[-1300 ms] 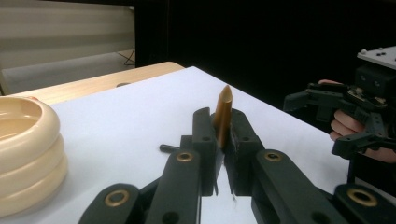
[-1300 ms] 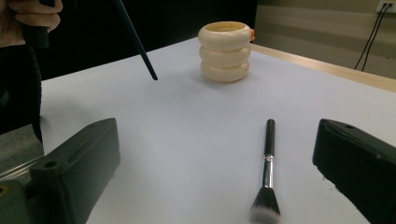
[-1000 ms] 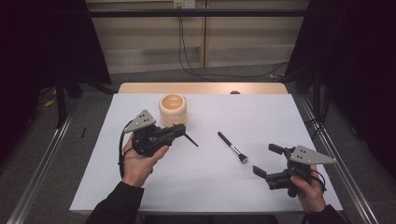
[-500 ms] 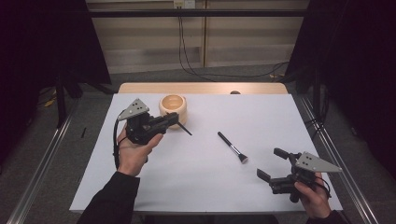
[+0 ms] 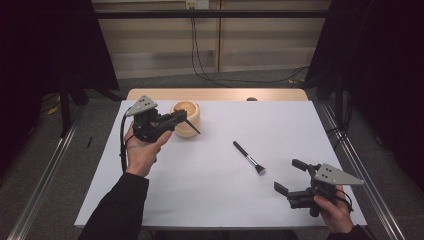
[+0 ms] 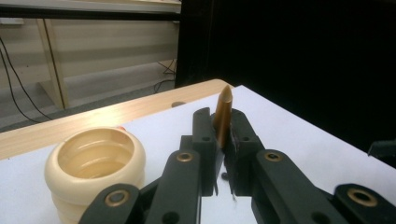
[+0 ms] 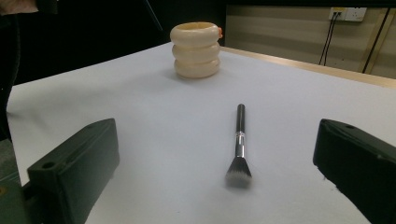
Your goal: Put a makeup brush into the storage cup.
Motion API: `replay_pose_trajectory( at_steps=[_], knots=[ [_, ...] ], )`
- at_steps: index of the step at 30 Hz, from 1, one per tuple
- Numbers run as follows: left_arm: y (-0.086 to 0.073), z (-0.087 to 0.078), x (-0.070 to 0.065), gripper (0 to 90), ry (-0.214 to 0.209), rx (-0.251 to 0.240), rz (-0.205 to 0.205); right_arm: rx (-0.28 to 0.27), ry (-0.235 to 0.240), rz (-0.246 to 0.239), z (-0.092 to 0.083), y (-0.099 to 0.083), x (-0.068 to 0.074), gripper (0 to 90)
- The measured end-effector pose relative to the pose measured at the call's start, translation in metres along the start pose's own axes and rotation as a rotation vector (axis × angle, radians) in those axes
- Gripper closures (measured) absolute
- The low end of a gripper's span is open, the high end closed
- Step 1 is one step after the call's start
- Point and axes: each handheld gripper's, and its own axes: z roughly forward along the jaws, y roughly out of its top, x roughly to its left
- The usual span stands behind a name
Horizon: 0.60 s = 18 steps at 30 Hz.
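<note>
Pencil-like brown stick point(image 6: 223, 116) sits clamped between the left gripper point(image 5: 186, 119) jaws, just beside the one cream ribbed holder point(image 5: 186, 119); the left gripper view reveals its pointed tip, a mere dark sliver from above. One makeup brush point(image 5: 248, 157) lies mid-table before the right gripper point(image 5: 291, 176), jaws wide apart. White table point(image 5: 300, 125), dark curtained room.

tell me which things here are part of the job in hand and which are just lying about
Part of the job:
- slim brown-tipped stick, clamped in the left gripper
- cream ribbed holder, right beside that gripper

Just lying about, for now:
- makeup brush flat on the white table, untouched
- right gripper, jaws open, holding nothing
</note>
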Motion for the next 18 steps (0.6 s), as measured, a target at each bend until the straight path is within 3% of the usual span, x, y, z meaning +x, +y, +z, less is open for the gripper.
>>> replay_pose_trajectory(
  at_steps=[2,4,6,9,18],
  knots=[
    [0.004,0.001,0.003,84.0,0.005,-0.008,0.001,-0.002,0.003,0.003,0.000,0.000,0.000,0.0],
    [0.008,0.001,0.008,84.1,-0.020,-0.042,-0.020,-0.005,0.000,0.005,0.001,0.000,0.000,0.0],
    [0.014,0.002,0.011,84.1,0.029,-0.025,0.006,-0.007,0.000,0.008,0.001,-0.001,0.001,0.0],
    [0.019,0.004,0.014,84.1,0.021,-0.038,0.003,-0.007,0.002,0.006,0.001,-0.001,0.001,0.0],
    [0.029,0.013,0.027,84.1,0.080,-0.019,-0.002,0.001,0.008,0.014,0.001,-0.002,0.001,0.0]
  ],
)
